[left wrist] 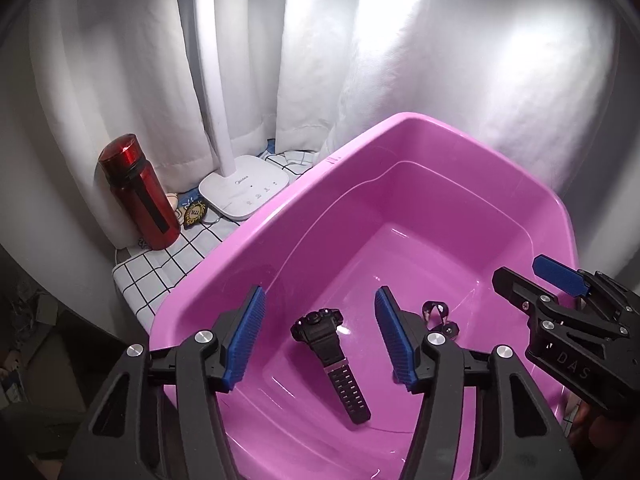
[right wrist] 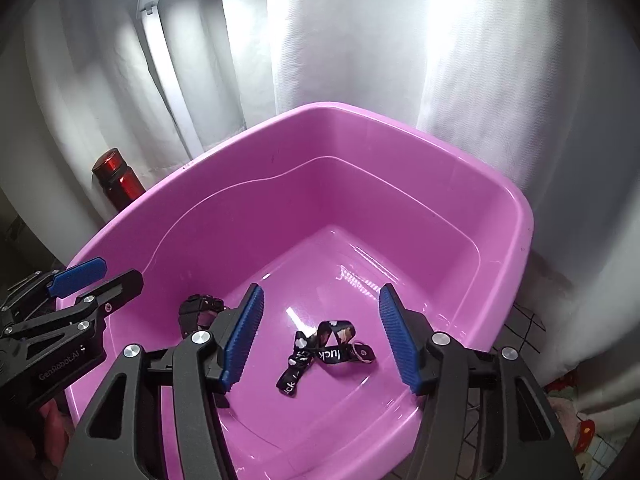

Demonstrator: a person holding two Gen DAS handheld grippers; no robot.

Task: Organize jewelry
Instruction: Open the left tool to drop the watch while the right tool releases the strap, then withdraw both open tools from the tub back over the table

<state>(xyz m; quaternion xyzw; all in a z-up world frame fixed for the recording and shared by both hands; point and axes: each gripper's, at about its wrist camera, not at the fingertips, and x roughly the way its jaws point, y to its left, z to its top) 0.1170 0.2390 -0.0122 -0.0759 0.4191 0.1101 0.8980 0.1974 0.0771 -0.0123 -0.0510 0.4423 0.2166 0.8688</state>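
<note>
A pink plastic tub fills both views. A black digital watch lies on its floor, straight below my open left gripper; part of it shows in the right wrist view. A black printed strap with a small ring lies on the tub floor below my open right gripper; it shows partly in the left wrist view. Both grippers are empty and hover over the near part of the tub. The right gripper shows at the right in the left view, the left gripper at the left in the right view.
A red bottle and a white lamp base stand on a checked cloth left of the tub. White curtains hang behind. The cloth also shows at right.
</note>
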